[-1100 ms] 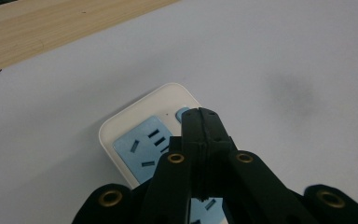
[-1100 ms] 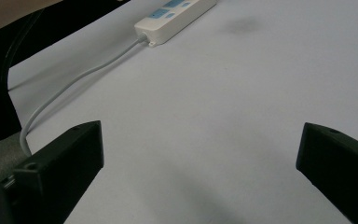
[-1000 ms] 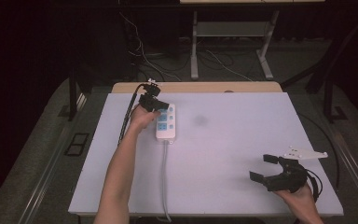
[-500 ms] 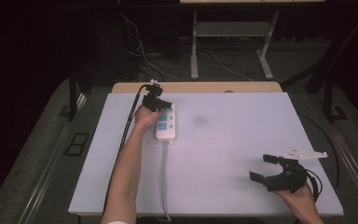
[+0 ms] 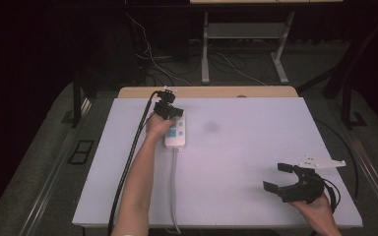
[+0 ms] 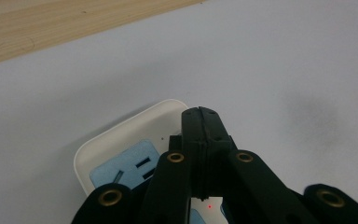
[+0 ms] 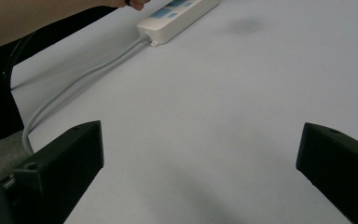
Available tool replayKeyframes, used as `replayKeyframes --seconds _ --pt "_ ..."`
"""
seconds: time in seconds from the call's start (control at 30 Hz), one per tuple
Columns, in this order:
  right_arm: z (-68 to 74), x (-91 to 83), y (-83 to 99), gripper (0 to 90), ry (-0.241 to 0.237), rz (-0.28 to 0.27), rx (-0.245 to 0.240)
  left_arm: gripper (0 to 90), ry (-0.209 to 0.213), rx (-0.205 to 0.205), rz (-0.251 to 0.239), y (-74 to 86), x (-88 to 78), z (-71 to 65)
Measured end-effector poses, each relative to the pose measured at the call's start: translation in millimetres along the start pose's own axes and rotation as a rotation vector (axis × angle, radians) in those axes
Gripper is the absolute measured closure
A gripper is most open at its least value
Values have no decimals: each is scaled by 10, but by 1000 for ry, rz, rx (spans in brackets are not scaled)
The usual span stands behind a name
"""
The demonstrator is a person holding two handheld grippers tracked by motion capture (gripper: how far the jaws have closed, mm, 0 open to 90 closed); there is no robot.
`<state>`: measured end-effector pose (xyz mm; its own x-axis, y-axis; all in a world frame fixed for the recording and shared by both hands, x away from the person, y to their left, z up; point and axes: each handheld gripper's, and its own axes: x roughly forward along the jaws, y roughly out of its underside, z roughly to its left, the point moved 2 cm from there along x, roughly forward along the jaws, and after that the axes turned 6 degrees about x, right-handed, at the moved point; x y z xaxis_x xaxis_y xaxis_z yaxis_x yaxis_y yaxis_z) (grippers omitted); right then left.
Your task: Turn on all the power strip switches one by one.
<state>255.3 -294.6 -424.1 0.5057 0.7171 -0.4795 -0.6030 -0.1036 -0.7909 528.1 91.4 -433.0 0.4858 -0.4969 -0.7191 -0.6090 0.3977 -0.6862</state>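
High view: power strip (image 5: 178, 132) cord (image 5: 173, 187) crosses table (image 5: 246, 147).

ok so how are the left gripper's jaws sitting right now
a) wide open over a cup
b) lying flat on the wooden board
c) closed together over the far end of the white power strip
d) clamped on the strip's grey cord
c: in the left gripper view the left gripper has its jaws pressed together, tips over the far end of the white power strip, near a blue socket.
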Motion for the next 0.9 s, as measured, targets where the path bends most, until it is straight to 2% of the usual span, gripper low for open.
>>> replayKeyframes --seconds 0.1,0.23,0.3,0.37,0.43,0.47,0.57,0.8,0.9 --pt "1 -9 -1 5 0 -3 4 894 2 -11 -13 20 5 1" --pt "3 -16 -1 5 -2 -8 -2 896 25 -45 -40 68 0 44" --pt "3 -17 2 5 -2 -5 -2 896 13 -17 -29 59 -1 29" --pt "3 -16 2 5 -3 -6 -3 896 14 -22 -24 53 5 29" --pt "5 -19 -1 4 -5 -10 -5 897 60 -49 -20 67 13 48" --pt "6 -23 -1 4 -6 -11 -4 897 65 -54 -21 74 9 56" --pt "2 -33 1 4 -5 -13 -3 896 51 -33 -23 76 7 41" --pt "-2 -41 1 4 -2 -16 -2 894 35 -23 -13 67 -1 23" --pt "-11 -38 0 4 -2 -15 2 893 -11 1 -14 57 -34 12"
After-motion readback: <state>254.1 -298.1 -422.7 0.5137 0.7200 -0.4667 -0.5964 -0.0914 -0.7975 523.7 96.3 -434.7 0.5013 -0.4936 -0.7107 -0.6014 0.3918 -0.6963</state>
